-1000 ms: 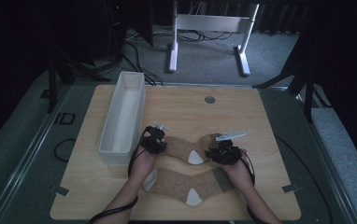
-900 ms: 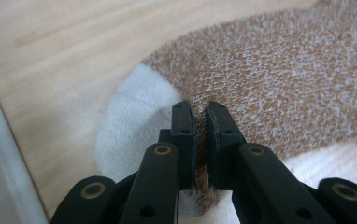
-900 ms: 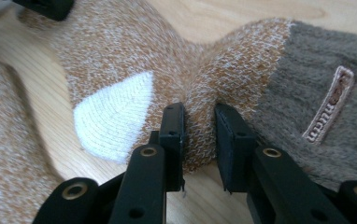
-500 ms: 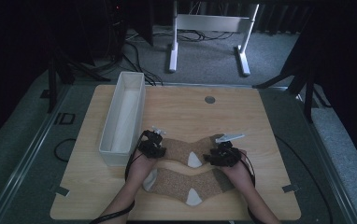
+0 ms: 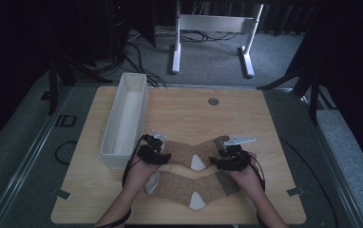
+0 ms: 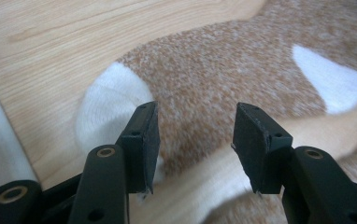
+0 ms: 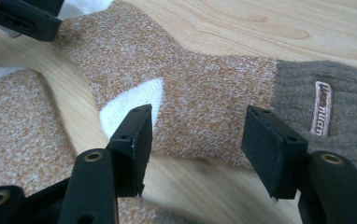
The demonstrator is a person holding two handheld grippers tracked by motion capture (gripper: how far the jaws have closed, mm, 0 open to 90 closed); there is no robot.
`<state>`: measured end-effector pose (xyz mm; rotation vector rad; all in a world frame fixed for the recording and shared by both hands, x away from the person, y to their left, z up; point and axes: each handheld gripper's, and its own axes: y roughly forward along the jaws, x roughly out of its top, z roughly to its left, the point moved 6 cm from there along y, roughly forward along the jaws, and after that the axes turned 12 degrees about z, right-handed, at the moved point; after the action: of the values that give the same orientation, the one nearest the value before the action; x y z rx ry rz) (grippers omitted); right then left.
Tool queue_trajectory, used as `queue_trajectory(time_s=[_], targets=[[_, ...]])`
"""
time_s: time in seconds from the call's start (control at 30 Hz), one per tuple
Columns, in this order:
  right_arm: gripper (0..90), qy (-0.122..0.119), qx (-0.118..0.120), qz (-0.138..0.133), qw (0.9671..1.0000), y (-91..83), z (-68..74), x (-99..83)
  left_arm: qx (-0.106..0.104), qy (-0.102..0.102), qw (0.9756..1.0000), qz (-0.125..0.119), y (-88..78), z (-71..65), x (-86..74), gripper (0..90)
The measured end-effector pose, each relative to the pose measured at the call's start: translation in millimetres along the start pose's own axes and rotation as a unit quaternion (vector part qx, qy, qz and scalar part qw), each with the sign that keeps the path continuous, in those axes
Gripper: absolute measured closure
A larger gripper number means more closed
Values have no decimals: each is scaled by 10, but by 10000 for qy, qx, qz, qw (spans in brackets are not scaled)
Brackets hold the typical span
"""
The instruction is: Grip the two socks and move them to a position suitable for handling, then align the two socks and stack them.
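Note:
Two brown speckled socks with white toes and heels lie flat on the wooden table point(image 5: 184, 111), the far sock point(image 5: 185, 153) above the near sock point(image 5: 189, 186). My left gripper point(image 5: 152, 153) hovers over the far sock's white toe point(image 6: 105, 108). Its jaws point(image 6: 195, 140) have just been opening, with only air between the pads. My right gripper point(image 5: 227, 159) hangs over the same sock's ankle, beside the grey-brown cuff point(image 7: 324, 93) with its small label. Its jaws point(image 7: 196, 142) have also just been opening and grip nothing. The left gripper point(image 7: 22, 16) shows far off at the sock's toe.
A long white bin point(image 5: 125, 118) stands along the table's left side, close to my left hand. A small grey disc point(image 5: 213, 101) lies near the far edge. Beyond the table, a white stand point(image 5: 213, 38) and cables sit on the floor.
The left hand has drawn a little back toward the person at the far sock's toe end. The right hand has stayed where it was. Both socks lie as before.

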<state>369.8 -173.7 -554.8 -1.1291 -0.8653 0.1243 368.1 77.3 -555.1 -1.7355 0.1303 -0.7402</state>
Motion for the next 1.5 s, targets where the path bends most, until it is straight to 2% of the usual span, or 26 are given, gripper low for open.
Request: queue_trajectory(time_s=[0.13,0.3,0.57,0.8,0.83,0.97,1.13,1.2,1.27,1.33,1.4,1.5], targets=[[431,-55,58,-21,10000,-51,35,-47,-141,47,9999,-39,-102,-14,-85,499],[410,-105,136,-114,9998,-122,116,-105,-242,236,9994,-40,-205,-87,-224,437],[395,-157,183,-213,9995,-211,206,-185,-268,306,9990,-161,-314,-137,-397,359],[383,-244,148,-221,9993,-302,273,-325,-303,360,9987,-208,-402,-196,-609,350],[381,-259,128,-207,9994,-314,282,-349,-328,384,9986,-185,-393,-230,-684,350],[381,-295,92,-192,9993,-357,317,-472,-297,456,9984,-139,-355,-294,-796,350],[380,-253,-20,-159,9996,-364,293,-614,-353,469,9982,-150,-295,-355,-884,350],[376,-254,-93,-115,9996,-345,281,-660,-271,514,9982,-135,-251,-373,-907,350],[372,-282,-182,-42,9994,-316,273,-711,-283,540,9980,-138,-207,-372,-920,350],[371,-317,-367,73,9988,-275,260,-765,-225,538,9982,-103,-159,-356,-932,350],[370,-298,-384,133,9987,-240,252,-805,-233,553,9982,-36,-102,-355,-948,354],[376,-306,-439,215,9983,-192,246,-839,-65,648,9979,-65,-45,-354,-968,390]])
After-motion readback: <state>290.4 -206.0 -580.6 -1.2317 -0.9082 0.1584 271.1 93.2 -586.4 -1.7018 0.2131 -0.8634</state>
